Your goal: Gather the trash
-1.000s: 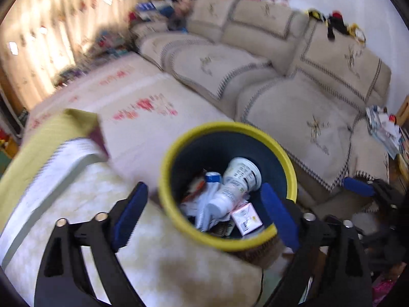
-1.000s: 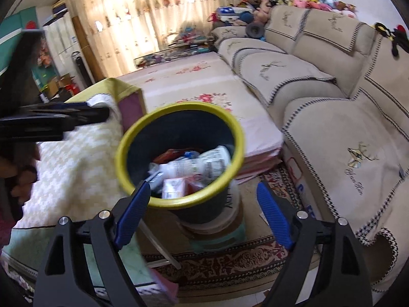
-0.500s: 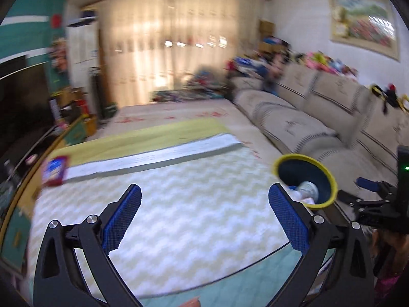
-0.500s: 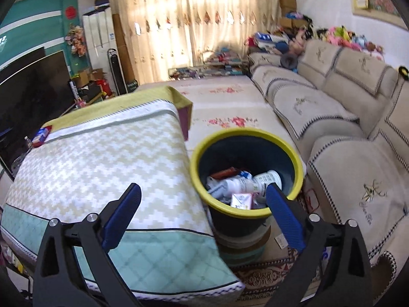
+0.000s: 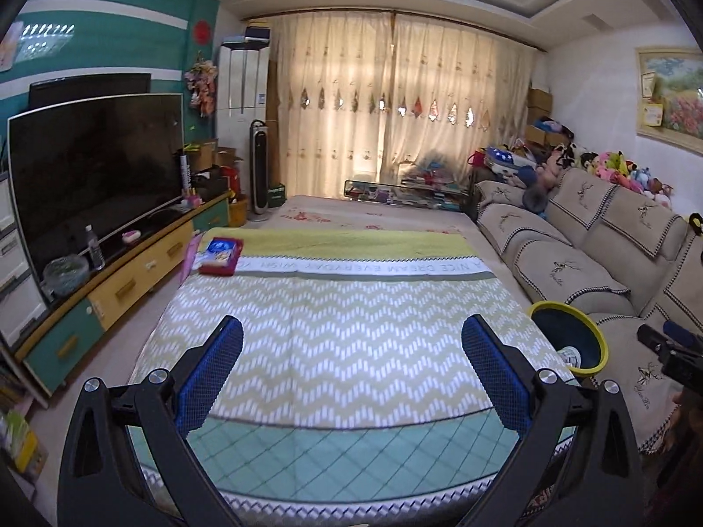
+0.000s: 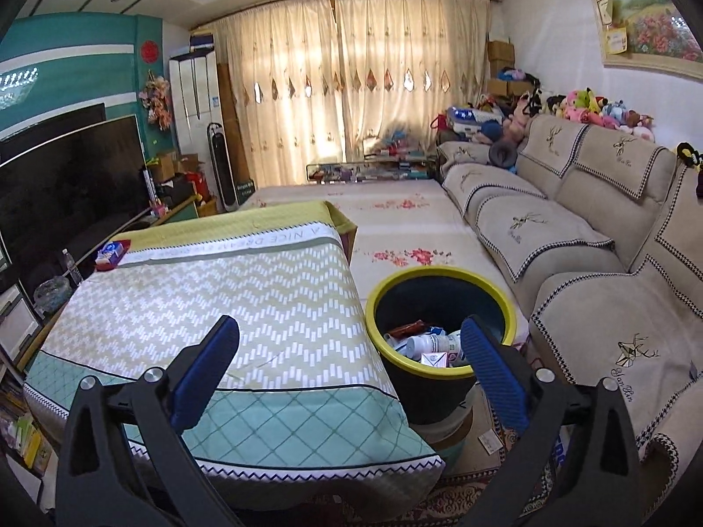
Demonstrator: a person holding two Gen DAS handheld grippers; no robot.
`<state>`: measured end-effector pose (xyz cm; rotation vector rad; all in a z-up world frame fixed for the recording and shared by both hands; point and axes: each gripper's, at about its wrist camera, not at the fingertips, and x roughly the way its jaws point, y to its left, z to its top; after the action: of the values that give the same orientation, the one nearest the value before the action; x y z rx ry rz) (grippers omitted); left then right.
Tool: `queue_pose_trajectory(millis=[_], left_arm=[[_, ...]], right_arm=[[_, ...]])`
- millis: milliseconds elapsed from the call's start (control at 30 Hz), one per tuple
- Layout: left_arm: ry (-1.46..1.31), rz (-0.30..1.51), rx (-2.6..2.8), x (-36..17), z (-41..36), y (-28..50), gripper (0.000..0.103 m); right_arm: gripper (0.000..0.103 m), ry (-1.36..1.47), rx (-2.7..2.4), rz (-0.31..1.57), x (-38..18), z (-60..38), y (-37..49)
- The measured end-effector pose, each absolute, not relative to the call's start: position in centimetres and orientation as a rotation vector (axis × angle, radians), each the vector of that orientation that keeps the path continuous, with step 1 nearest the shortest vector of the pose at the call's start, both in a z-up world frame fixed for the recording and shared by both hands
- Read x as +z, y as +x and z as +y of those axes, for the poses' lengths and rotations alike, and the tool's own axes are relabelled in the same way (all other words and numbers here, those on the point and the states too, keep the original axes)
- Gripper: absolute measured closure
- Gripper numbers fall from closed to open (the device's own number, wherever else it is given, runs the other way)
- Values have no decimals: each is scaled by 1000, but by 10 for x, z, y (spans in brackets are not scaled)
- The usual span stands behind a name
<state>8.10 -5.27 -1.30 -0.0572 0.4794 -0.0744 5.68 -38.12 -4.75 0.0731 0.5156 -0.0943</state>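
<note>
A dark bin with a yellow rim (image 6: 505,303) stands beside the right edge of the cloth-covered table (image 6: 211,307); it holds a white bottle (image 6: 433,344), a small box and wrappers. It also shows at the right of the left wrist view (image 5: 599,344). A red and blue packet (image 5: 221,255) lies at the table's far left corner, also seen in the right wrist view (image 6: 112,254). My left gripper (image 5: 351,375) is open and empty over the table's near edge. My right gripper (image 6: 351,373) is open and empty, near the bin.
A beige sofa (image 6: 593,237) runs along the right. A TV (image 5: 92,171) on a low cabinet (image 5: 132,281) stands at the left. A flowered mat (image 6: 395,219) lies beyond the table. The right gripper's tip (image 5: 672,347) shows at the left view's right edge.
Both grippers have pulled back and up from the bin. The left one swung left from over the bin to face the table. Both stay open and empty.
</note>
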Motion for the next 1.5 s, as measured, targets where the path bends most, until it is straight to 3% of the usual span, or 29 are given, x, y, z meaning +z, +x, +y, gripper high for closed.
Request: queue_pose_trajectory(millis=[1500], left_arm=[[-62,494,-52,-10,-49,54,5]], right_arm=[[7,85,-96,491,-45,-380,48]])
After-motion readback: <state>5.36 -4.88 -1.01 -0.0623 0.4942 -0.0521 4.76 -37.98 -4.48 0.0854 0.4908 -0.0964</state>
